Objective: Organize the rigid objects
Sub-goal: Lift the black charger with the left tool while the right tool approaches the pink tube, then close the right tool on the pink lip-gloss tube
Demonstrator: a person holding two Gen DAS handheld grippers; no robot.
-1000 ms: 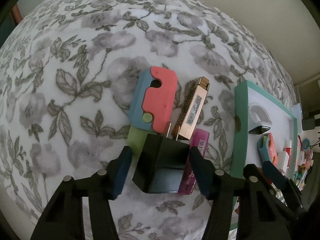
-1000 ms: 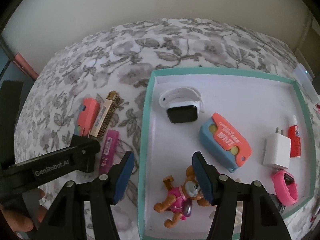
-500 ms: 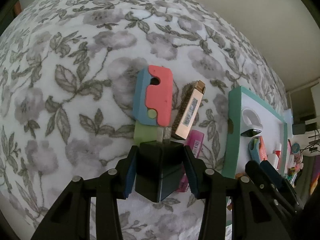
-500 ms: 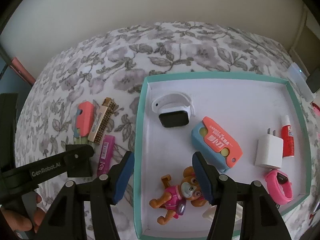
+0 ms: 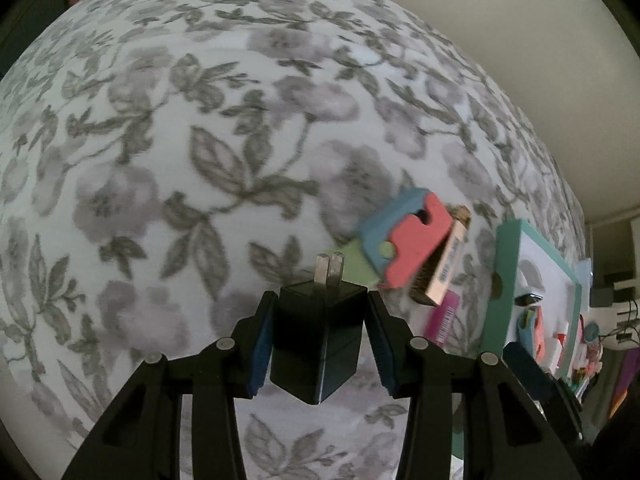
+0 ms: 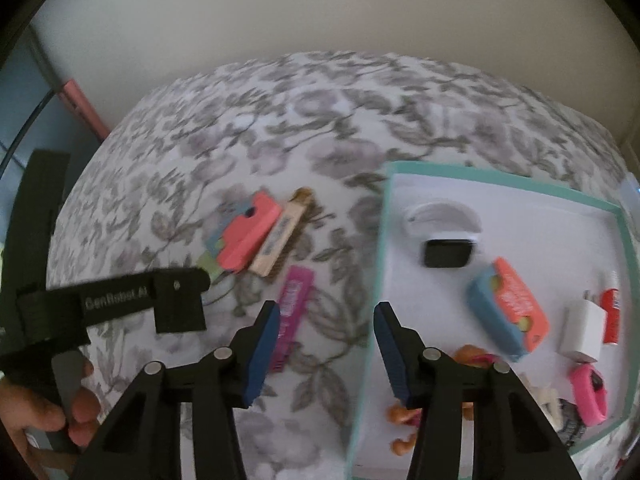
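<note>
Left wrist view: left tongs [image 5: 320,344] clamp black charger [image 5: 318,340] cornerwise; it may twist loose. Right tongs [image 6: 326,354] gape empty.

A white cloth printed with grey flowers and leaves [image 5: 208,152] covers the whole work surface, running back to a plain cream wall [image 6: 320,12]. At the far left edge of the cloth stands a narrow pink strip [image 6: 82,106], next to a blue-grey panel [image 6: 24,120]. Off to the right, past the cloth's edge, sits a blurred clutter of small colourful items and dark cables [image 5: 600,332], too indistinct to name.
</note>
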